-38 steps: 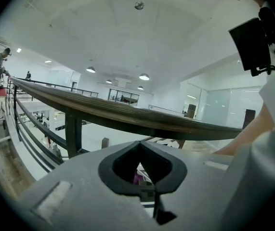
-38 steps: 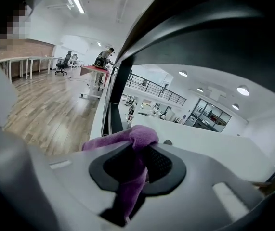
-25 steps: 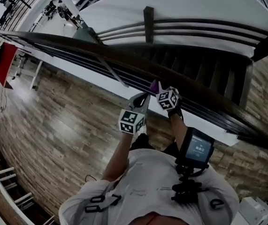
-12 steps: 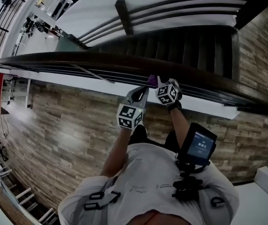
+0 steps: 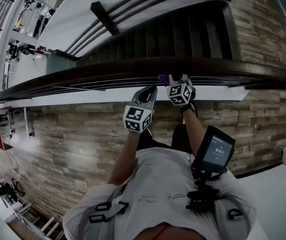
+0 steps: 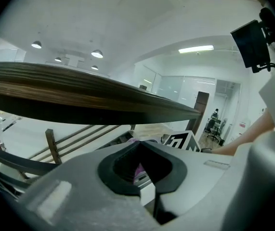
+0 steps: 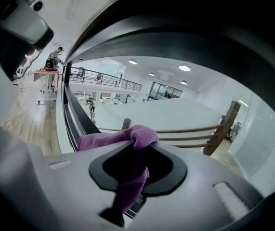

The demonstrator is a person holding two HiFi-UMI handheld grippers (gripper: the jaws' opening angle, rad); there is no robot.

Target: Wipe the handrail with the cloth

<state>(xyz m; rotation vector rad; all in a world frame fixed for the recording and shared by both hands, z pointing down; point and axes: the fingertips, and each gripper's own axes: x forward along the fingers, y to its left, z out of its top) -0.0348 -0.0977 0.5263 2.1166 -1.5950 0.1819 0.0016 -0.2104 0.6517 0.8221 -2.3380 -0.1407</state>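
Head view, looking steeply down: a person in a light shirt stands at a dark wooden handrail (image 5: 132,66) that crosses the view almost level. A dark staircase (image 5: 183,34) drops away beyond it, and a wood-plank floor (image 5: 62,134) lies on the near side. A small screen on a chest mount (image 5: 213,154) sits below the right forearm. The right tool (image 5: 175,79) is up against the rail with a purple cloth (image 5: 163,77) at its tip, touching the rail's near edge. The left tool (image 5: 149,90) is just beside it, a little below the rail. Left gripper view: the rail (image 6: 79,95) fills the upper view and blocks much of the bright room behind. The left tool's (image 6: 140,142) jaws meet at their tips with nothing clamped; a sliver of purple shows through the opening behind them. Right gripper view: the rail's dark underside (image 7: 176,28) arches overhead. The right tool (image 7: 139,146) is clamped on the cloth (image 7: 101,139), which bunches over the tips and hangs down between the jaws. A second ago the rail slanted down to the right across the head view; now it lies level, and both tools are at much the same spot on it.
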